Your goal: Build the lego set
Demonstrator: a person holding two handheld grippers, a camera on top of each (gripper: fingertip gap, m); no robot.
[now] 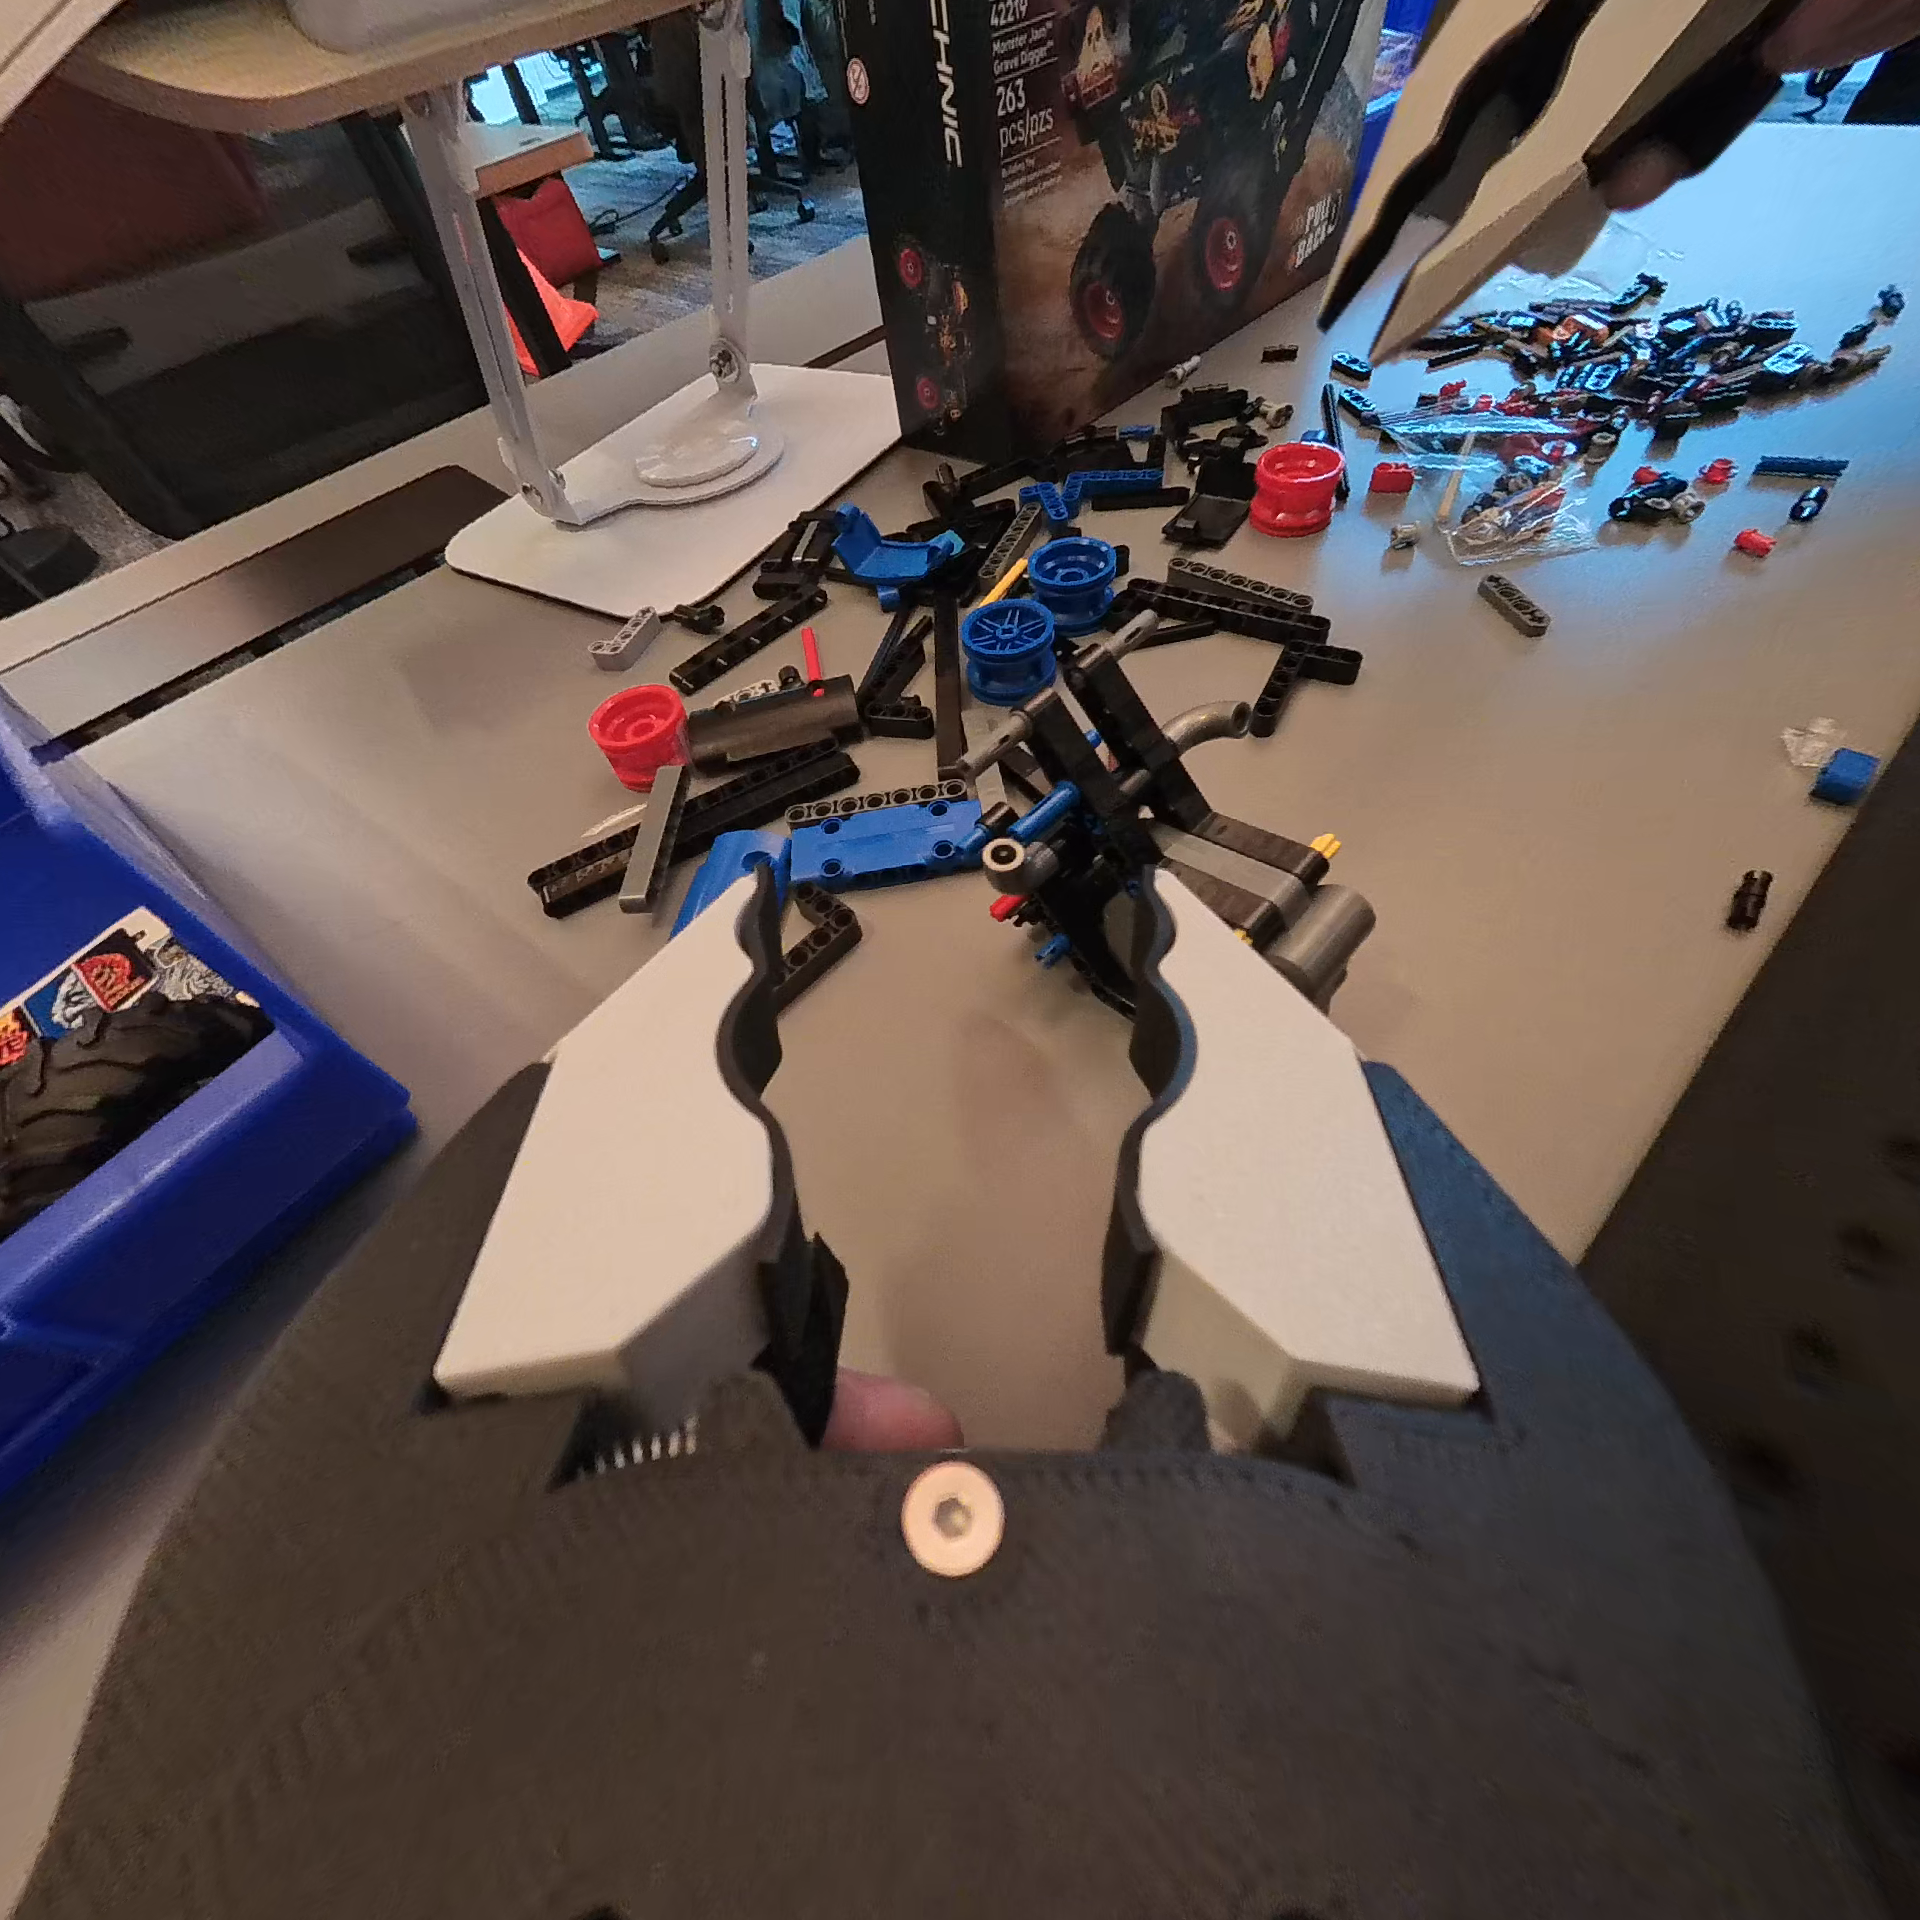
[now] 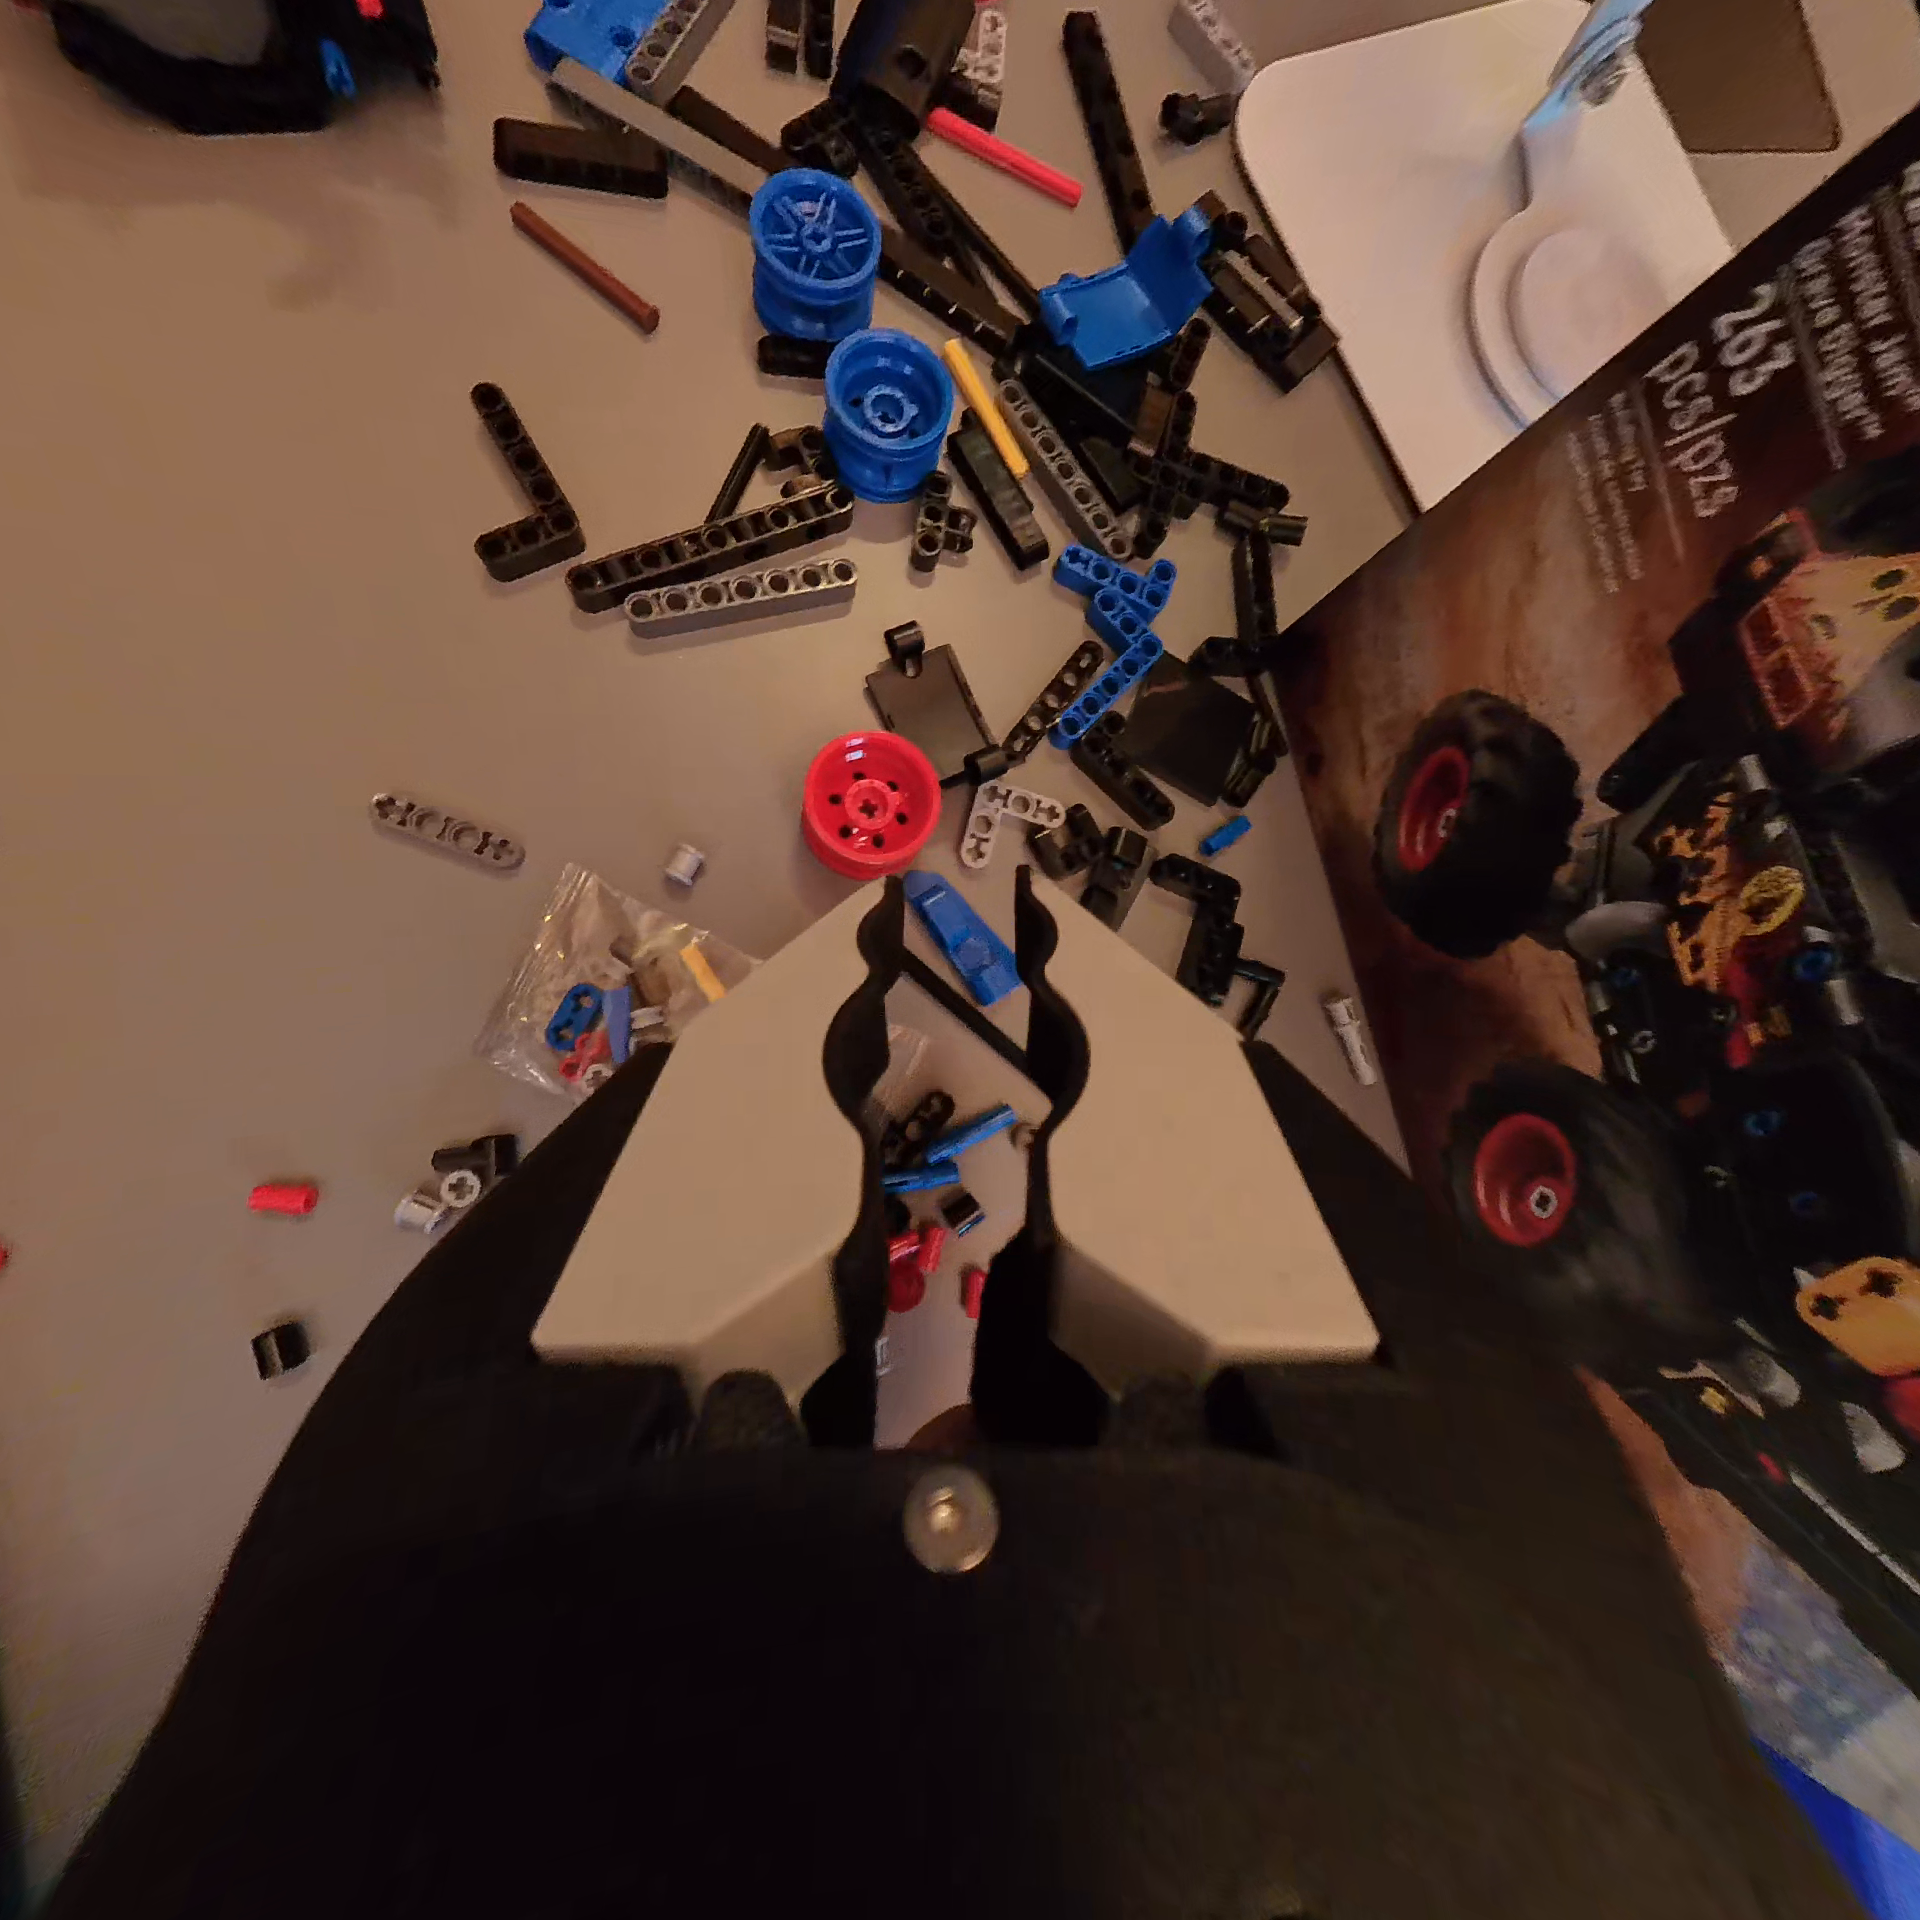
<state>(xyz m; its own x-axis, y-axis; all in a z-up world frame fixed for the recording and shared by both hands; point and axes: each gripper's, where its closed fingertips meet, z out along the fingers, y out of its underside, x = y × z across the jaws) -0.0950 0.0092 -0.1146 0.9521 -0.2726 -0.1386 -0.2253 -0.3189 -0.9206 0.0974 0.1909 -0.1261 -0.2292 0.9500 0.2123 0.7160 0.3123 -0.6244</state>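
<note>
Loose Lego parts [image 1: 935, 644] lie spread on the grey table [image 1: 1507, 935]. A part-built black, grey and blue assembly [image 1: 1101, 810] lies just past my left gripper [image 1: 961, 883], which is open and empty low over the table. My right gripper [image 2: 956, 883] is raised above the parts and also shows in the left wrist view [image 1: 1361, 332]. Its jaws are nearly closed on a small blue piece [image 2: 961, 945] that sits slanted between the tips. A red wheel hub [image 2: 871, 816] lies just beyond them. Two blue hubs [image 2: 883, 416] lie farther off.
The set's box [image 1: 1101, 208] stands at the back, beside a white lamp base [image 1: 665, 499]. A blue bin [image 1: 156, 1143] holding a tyre sits at the left. A pile of small parts [image 1: 1621, 353] and a plastic bag [image 2: 613, 966] lie to the right. The table edge runs along the right.
</note>
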